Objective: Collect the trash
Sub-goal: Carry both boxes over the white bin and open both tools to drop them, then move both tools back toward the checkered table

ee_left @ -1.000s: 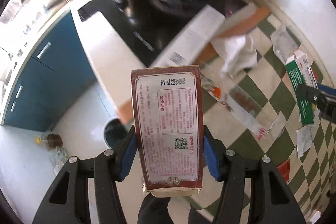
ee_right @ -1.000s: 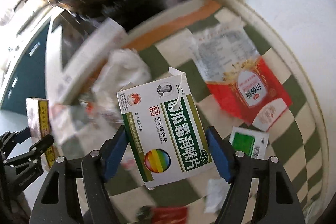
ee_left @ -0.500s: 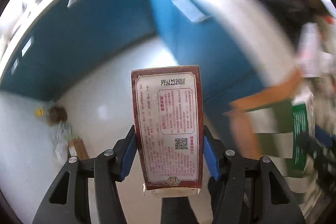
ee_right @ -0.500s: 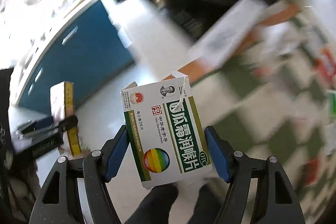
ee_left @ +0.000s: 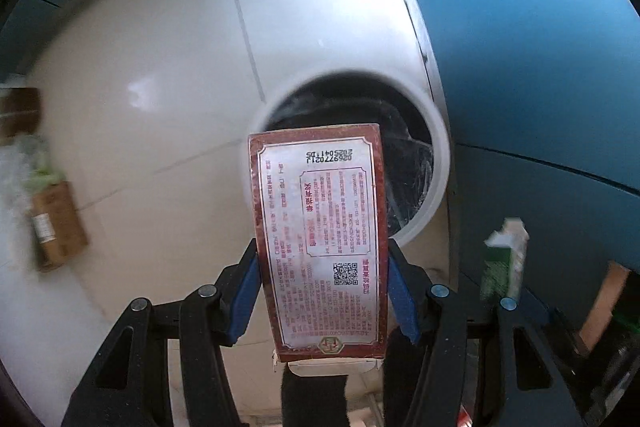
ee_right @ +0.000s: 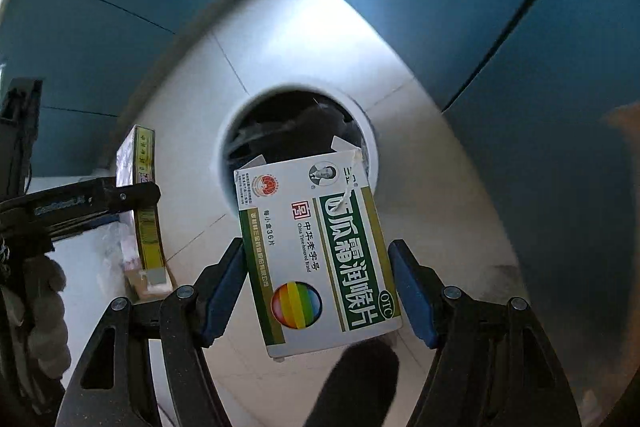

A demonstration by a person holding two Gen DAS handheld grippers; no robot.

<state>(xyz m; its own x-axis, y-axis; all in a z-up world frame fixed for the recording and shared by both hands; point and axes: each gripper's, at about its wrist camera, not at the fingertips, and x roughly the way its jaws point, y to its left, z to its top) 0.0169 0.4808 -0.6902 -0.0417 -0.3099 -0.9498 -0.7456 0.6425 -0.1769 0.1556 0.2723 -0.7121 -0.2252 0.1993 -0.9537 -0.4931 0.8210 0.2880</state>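
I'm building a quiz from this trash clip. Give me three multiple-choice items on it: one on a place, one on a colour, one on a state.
1. Where does the white bin stand?
A. On a checked tablecloth
B. On the pale floor beside blue cabinets
C. On a shelf

2. What colour is the border of the box in the left claw?
A. Dark red
B. Purple
C. Orange

3. How is the right claw?
A. Open and empty
B. Shut on a crumpled tissue
C. Shut on the green-and-white box

Answers: 1 B, the floor and blue cabinets surround it. 2 A, the dark red box shows that border. 3 C, both blue pads press its sides.
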